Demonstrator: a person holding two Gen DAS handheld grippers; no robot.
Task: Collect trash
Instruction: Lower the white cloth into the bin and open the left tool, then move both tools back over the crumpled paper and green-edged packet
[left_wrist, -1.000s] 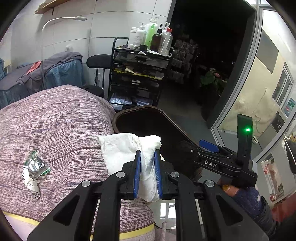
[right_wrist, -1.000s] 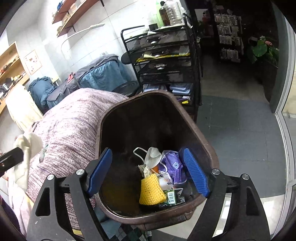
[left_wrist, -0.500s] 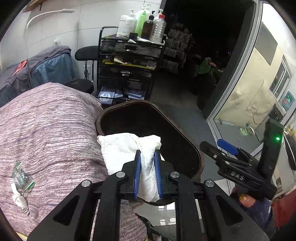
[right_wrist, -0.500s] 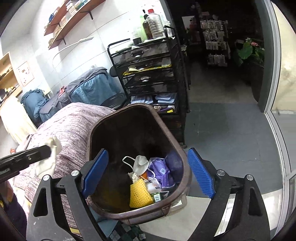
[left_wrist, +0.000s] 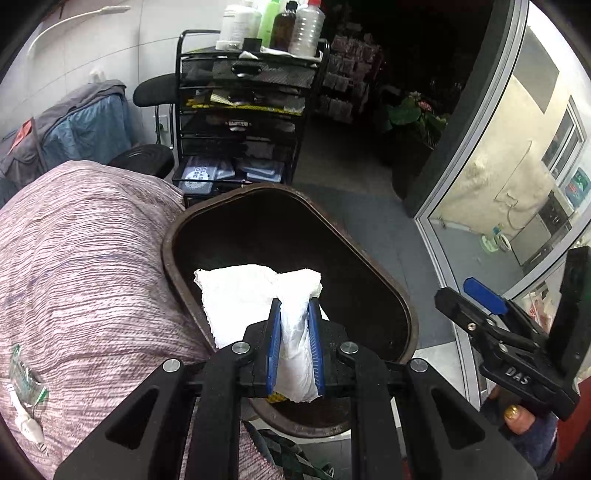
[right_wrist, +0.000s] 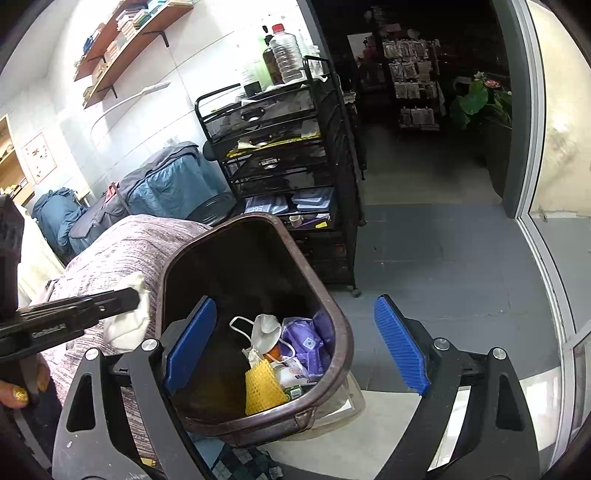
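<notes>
One crumpled white tissue (left_wrist: 255, 299) is pinched between the left gripper's (left_wrist: 294, 347) pressed-together fingers, hanging over the near rim of the single brown bin (left_wrist: 388, 288). One wrapper (left_wrist: 24, 384) lies on the striped bed cover (left_wrist: 81, 258) at eight o'clock. The right gripper (right_wrist: 295, 347) has just been opening; its fingers stand spread, empty. Bin contents are partly hidden in shadow.

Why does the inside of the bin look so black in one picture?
In the left wrist view the bin sits in shadow behind the bright white tissue, so its inside goes black; in the right wrist view light reaches the trash inside; both fisheye views bend straight edges.
</notes>
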